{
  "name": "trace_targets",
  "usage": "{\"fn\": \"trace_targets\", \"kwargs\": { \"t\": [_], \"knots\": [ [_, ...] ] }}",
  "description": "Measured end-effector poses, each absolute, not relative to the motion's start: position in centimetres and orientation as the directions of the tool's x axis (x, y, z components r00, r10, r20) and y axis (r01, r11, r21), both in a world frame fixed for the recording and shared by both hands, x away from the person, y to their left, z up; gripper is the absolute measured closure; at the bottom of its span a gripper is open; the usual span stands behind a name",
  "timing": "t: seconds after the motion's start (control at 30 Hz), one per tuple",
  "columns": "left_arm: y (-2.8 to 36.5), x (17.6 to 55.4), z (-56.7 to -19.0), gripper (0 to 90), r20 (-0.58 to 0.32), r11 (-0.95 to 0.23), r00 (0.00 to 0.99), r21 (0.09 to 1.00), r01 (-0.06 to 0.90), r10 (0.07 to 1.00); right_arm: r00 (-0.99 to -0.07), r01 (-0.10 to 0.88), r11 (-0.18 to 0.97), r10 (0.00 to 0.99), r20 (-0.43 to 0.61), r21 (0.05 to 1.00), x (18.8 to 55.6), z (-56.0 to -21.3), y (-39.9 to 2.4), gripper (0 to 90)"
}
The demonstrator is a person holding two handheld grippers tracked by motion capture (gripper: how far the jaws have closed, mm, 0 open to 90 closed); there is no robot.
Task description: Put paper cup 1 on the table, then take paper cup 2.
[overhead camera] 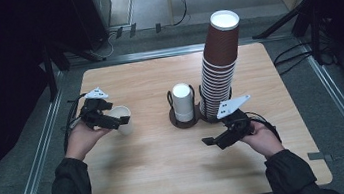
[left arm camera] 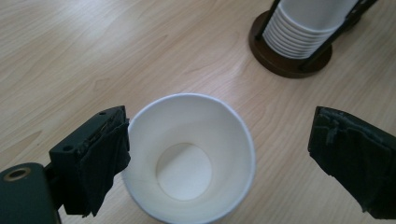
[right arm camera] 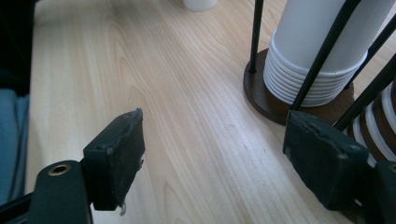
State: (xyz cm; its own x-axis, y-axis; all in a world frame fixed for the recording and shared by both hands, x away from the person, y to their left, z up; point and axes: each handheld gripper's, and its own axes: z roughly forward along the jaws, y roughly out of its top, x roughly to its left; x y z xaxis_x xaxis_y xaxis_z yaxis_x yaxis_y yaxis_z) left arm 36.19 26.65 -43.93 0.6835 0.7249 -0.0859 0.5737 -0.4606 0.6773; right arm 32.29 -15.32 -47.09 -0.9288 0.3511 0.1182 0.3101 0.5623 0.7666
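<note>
Jaws of the left gripper [left arm camera: 219, 158] are seen spread wide around a single white paper cup [left arm camera: 189, 161], which stands upright and open-mouthed on the wooden surface [left arm camera: 93, 56]; the jaw at nine o'clock lies just against the cup's rim, while the jaw at three o'clock is held clear of it, so the cup is not clamped. In the high view the same cup [overhead camera: 121, 118] is found toward nine o'clock of the surface, at the tip of the left gripper [overhead camera: 118, 121], which is carried by the left hand [overhead camera: 82, 138]. Jaws of the right gripper [right arm camera: 215, 161] are likewise seen wide apart with nothing between them but bare wood. That gripper [overhead camera: 209, 142] is held in the right hand [overhead camera: 261, 138] near five o'clock of the holder. Near the middle of the surface a dark round-based wire holder [overhead camera: 184, 120] is placed, in which a short stack of white cups [overhead camera: 182, 100] is kept; touching it at three o'clock, a tall, leaning stack of brown cups [overhead camera: 219, 65] is stood in a second holder.
</note>
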Motion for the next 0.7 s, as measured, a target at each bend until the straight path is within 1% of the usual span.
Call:
{"fn": "trace_targets", "kwargs": {
  "t": [0.1,0.17,0.3,0.33,0.4,0.5,0.57,0.7],
  "knots": [
    [26.1,36.0,-43.6,5.6,-0.142,-0.455,0.706,0.673,0.583,0.694,-0.926,0.316,0.559,0.358,0.121,0.766,32.3,-46.7,-15.6,17.2],
    [25.6,35.8,-43.6,5.6,-0.149,-0.466,0.722,0.673,0.575,0.675,-0.925,0.322,0.565,0.359,0.125,0.760,32.2,-46.5,-15.7,14.7],
    [24.6,35.3,-43.4,5.6,-0.168,-0.480,0.743,0.668,0.569,0.648,-0.917,0.350,0.550,0.365,0.159,0.758,32.1,-46.0,-16.0,14.2],
    [24.4,35.2,-43.3,5.6,-0.171,-0.482,0.749,0.670,0.565,0.641,-0.920,0.338,0.547,0.362,0.147,0.766,32.1,-45.9,-16.1,14.2],
    [23.9,34.9,-43.2,5.6,-0.174,-0.487,0.754,0.666,0.564,0.634,-0.925,0.327,0.544,0.353,0.142,0.773,32.1,-45.6,-16.3,14.2],
    [23.1,34.6,-43.2,5.7,-0.166,-0.511,0.766,0.656,0.556,0.621,-0.913,0.357,0.537,0.375,0.163,0.764,32.3,-45.5,-16.9,14.3],
    [22.5,34.2,-43.2,6.9,-0.146,-0.531,0.783,0.659,0.533,0.605,-0.909,0.358,0.540,0.388,0.152,0.762,32.4,-45.4,-17.2,14.4],
    [21.3,33.7,-43.3,7.1,-0.151,-0.548,0.801,0.656,0.519,0.579,-0.909,0.352,0.548,0.395,0.136,0.759,32.5,-45.1,-17.6,14.3]
  ]
}}
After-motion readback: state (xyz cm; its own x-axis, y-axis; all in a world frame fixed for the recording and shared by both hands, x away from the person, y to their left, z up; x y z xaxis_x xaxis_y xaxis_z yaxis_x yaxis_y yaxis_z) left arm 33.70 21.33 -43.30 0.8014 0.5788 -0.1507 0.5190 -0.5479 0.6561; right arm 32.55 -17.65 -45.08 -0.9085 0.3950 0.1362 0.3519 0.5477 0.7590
